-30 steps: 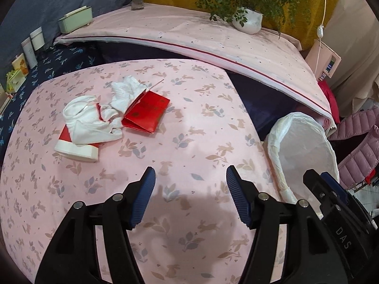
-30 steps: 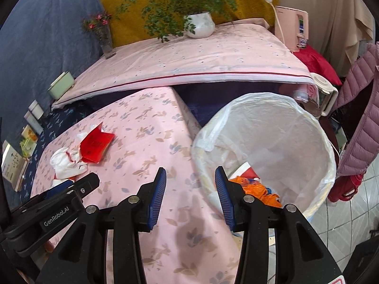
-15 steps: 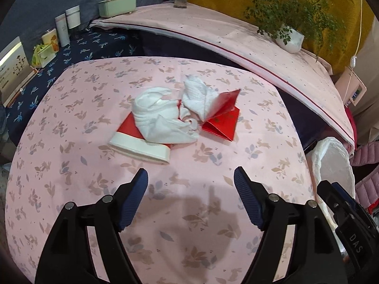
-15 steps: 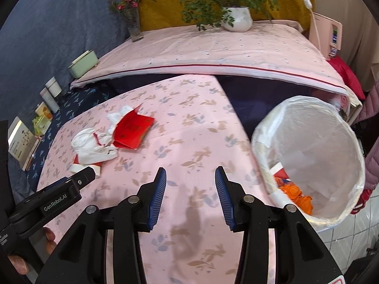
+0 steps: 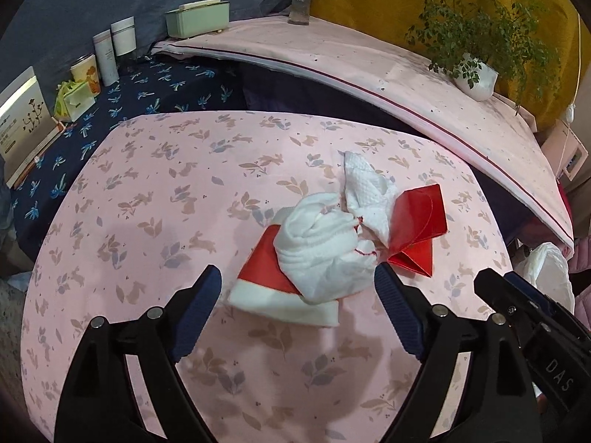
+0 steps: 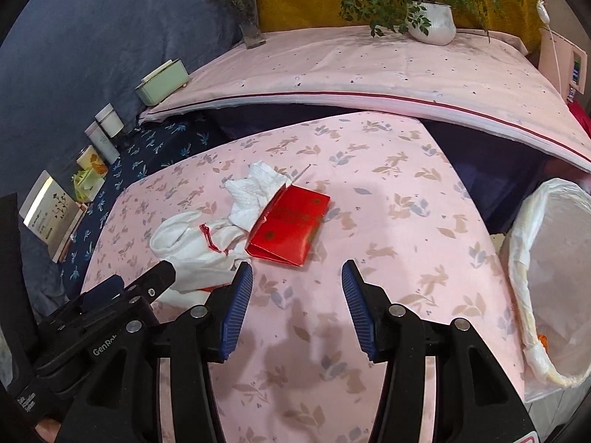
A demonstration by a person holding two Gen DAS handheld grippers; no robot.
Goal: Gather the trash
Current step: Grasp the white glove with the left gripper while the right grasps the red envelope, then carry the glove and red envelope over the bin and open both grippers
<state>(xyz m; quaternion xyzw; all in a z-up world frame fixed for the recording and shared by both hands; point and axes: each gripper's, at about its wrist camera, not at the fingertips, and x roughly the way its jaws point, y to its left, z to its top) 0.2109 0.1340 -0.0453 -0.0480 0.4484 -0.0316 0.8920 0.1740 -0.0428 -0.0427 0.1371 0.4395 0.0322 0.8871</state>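
Pink leaf-print tablecloth, left wrist view: trash heap near centre, comprising a crumpled white cloth atop a red-and-white box, a white paper towel and a red envelope, all touching. Left gripper: jaws spread wide, just been opening, nothing pinched; the box edge lies just ahead between the tips. Trash bag: only a sliver of white plastic shows at the right edge, contents hidden. Right gripper's body cut off at lower right.

Right wrist view: same tablecloth; envelope face plain here, gold print too small to read. Box mostly hidden under cloth and the left gripper. Right gripper: jaws apart, just been opening, empty, short of the envelope. White-lined trash bin, right edge, partly cut off: holds an orange scrap, the rest unseen.
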